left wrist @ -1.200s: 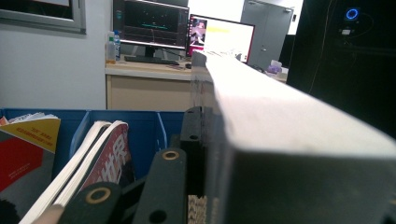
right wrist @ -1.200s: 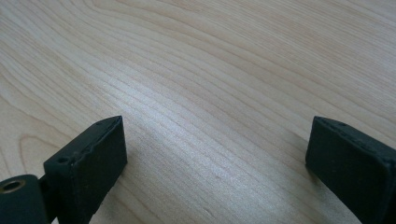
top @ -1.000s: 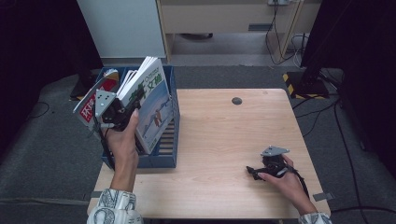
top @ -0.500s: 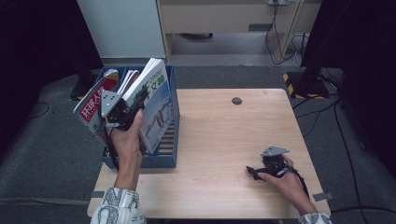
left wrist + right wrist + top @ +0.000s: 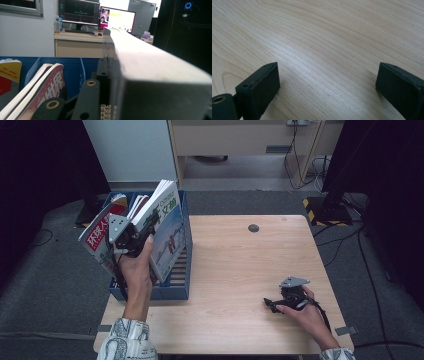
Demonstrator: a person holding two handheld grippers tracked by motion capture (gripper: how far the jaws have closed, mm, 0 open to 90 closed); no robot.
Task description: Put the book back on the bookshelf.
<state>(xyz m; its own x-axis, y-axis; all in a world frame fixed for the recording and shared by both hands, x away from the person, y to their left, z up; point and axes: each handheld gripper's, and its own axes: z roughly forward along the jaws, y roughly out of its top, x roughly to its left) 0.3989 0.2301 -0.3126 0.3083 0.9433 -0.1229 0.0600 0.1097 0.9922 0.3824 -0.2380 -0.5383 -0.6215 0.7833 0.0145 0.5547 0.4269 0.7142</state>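
High view, left to right: a blue file bin (image 5: 176, 289) sits at the desk's (image 5: 235, 270) left edge, overhanging it, with magazines leaning inside. A red-covered magazine (image 5: 96, 236) tilts out at the far left; its lower part is hidden behind the person's left hand (image 5: 136, 270). The left tool (image 5: 131, 236) is clamped on a thick white-edged magazine (image 5: 167, 232) with a blue and green cover, held tilted above the bin with its lower corner down among the dividers. How deep that corner reaches is hard to tell. Left gripper view shows the magazine's (image 5: 150, 67) grey page edge pressed against one black jaw; the other jaw is hidden behind the pages. Beside it the red-covered magazine (image 5: 47, 92) leans in a compartment, its cover text cut off. A small dark round cap (image 5: 253, 228) lies near the desk's far edge. Near the front right corner, the right tool (image 5: 272, 304) rests low on the desk in the right hand (image 5: 307, 312). Right gripper view shows its jaws spread wide with bare wood (image 5: 324, 50) between them, nothing held.
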